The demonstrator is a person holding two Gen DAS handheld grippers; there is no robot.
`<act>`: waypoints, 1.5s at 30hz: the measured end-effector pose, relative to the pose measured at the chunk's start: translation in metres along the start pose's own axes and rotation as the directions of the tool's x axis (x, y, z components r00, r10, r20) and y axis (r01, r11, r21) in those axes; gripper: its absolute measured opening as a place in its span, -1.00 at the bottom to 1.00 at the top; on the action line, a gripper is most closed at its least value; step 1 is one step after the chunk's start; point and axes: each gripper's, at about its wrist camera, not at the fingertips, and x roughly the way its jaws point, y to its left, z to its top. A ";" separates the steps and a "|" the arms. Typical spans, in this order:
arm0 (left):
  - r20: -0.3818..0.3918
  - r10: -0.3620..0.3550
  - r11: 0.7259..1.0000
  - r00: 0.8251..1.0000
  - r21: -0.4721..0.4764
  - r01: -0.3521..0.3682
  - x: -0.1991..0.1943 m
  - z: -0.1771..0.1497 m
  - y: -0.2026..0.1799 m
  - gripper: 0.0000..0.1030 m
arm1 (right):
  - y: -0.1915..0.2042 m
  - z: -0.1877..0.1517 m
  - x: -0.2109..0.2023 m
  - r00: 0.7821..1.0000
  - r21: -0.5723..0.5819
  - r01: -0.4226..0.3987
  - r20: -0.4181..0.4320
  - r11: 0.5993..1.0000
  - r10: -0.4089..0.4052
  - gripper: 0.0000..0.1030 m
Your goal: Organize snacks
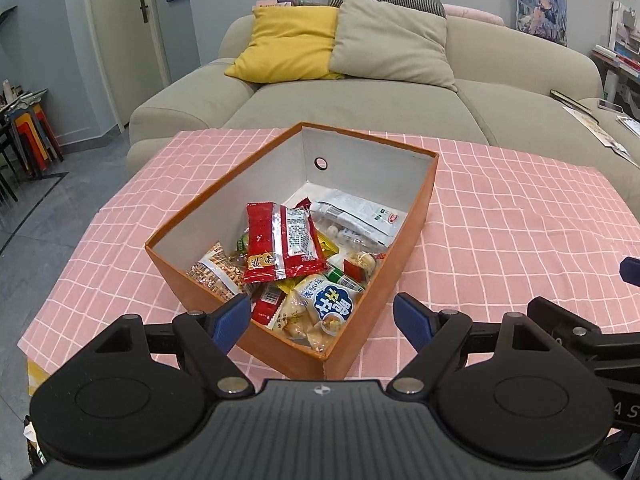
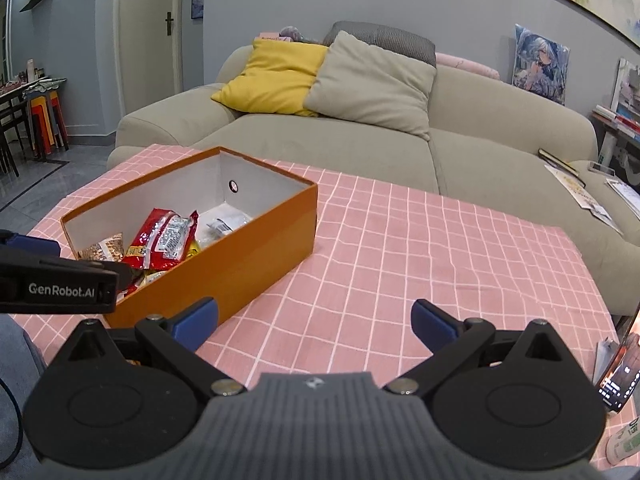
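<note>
An orange box (image 1: 416,216) with a white inside stands on the pink checked tablecloth (image 1: 500,216). It holds several snack packets, with a red packet (image 1: 280,246) on top and a white and blue packet (image 1: 324,312) at the near end. My left gripper (image 1: 322,322) is open and empty just above the box's near corner. My right gripper (image 2: 316,322) is open and empty over bare cloth to the right of the box (image 2: 256,248). The red packet (image 2: 164,238) shows there too. The left gripper's side (image 2: 56,280) shows at the left edge.
A beige sofa (image 1: 360,108) with a yellow cushion (image 1: 288,44) and a beige cushion (image 1: 392,40) stands behind the table. Books and papers (image 2: 580,184) lie on its right end. A phone (image 2: 618,376) and a bottle (image 2: 624,440) sit at the table's right edge. Stools (image 1: 32,136) stand at far left.
</note>
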 end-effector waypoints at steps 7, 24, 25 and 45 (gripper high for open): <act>-0.006 0.009 1.000 1.000 0.002 -0.009 -0.001 -0.002 -0.001 0.84 | -0.005 0.001 -0.001 1.000 0.027 0.009 0.009 1.000 -0.009 0.92; -0.003 -0.001 1.000 1.000 0.003 0.001 -0.003 0.000 0.001 0.84 | 0.000 0.001 -0.006 1.000 0.003 0.002 0.025 1.000 -0.002 0.92; -0.003 0.000 1.000 1.000 0.002 0.000 -0.003 0.000 0.001 0.84 | 0.001 0.001 -0.006 1.000 -0.001 0.001 0.024 1.000 -0.001 0.92; 0.000 -0.009 1.000 1.000 -0.011 0.009 -0.005 0.000 0.000 0.84 | 0.007 0.002 -0.007 1.000 -0.032 0.003 0.020 0.999 -0.002 0.92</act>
